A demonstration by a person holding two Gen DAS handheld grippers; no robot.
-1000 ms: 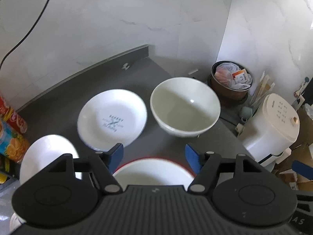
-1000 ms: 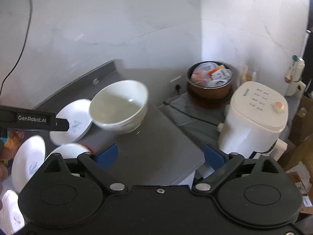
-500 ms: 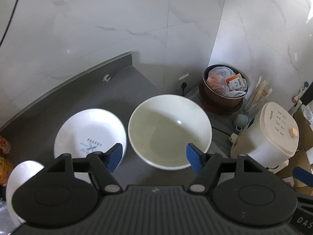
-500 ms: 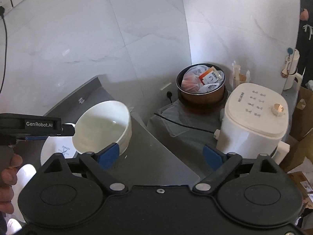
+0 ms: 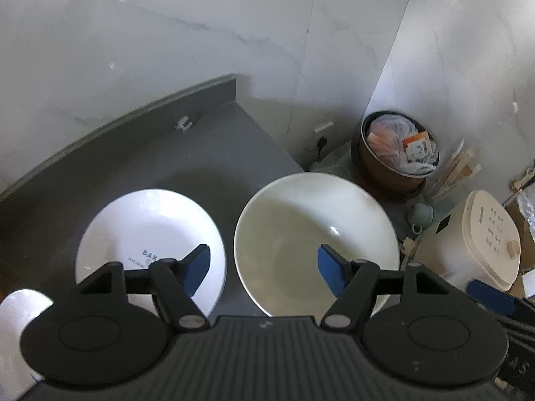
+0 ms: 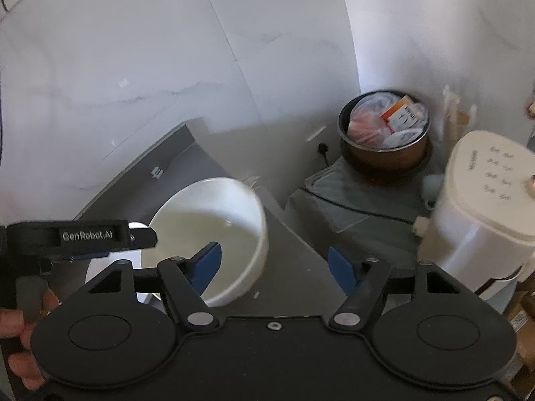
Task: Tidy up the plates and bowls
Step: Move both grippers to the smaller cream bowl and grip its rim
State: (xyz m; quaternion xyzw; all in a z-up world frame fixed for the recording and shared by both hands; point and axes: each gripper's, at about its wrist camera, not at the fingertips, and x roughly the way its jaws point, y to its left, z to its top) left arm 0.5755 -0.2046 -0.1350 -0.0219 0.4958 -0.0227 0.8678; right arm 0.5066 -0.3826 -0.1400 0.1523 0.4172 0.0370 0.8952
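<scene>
Left tongs [image 5: 264, 262]: released, blue pads spread wide; nothing between them. Poised above the worktop, left pad over the plate, right pad over the bowl's inside. Also seen from the side in the right wrist view [image 6: 110, 244], reaching in from the left toward the bowl's near-left rim; contact with the rim cannot be told.
Right tongs [image 6: 274, 267]: released, pads wide apart, gripping nothing. Left pad overlaps the bowl's near side in the view, right pad is over bare worktop.
Hand [image 6: 20, 341]: fingers wrapped round the left tool's grip, at the near-left edge of the right wrist view.
Bowl [image 5: 314, 237]: large, white, upright and empty, on the grey worktop [image 5: 187, 153] near its right edge. Appears in the right view as well [image 6: 214, 227].
Plate [image 5: 147, 234]: white, shallow, blue print in its centre, partly hidden by the left pad. Lies flat just left of the bowl; a narrow strip of worktop shows between them.
Second plate [image 5: 16, 314]: white, only an edge shows at the near-left corner, left of the printed plate.
Pot [image 5: 398, 153]: dark brown, round, filled with plastic bags and a small orange-and-white packet. Stands on a lower surface to the right of the worktop, against the far wall.
Cooker [image 5: 485, 240]: cream-white appliance with buttons and a knob on its lid, right of the bowl, nearer than the pot.
Wall [image 5: 167, 33]: white marbled tile behind the worktop.
</scene>
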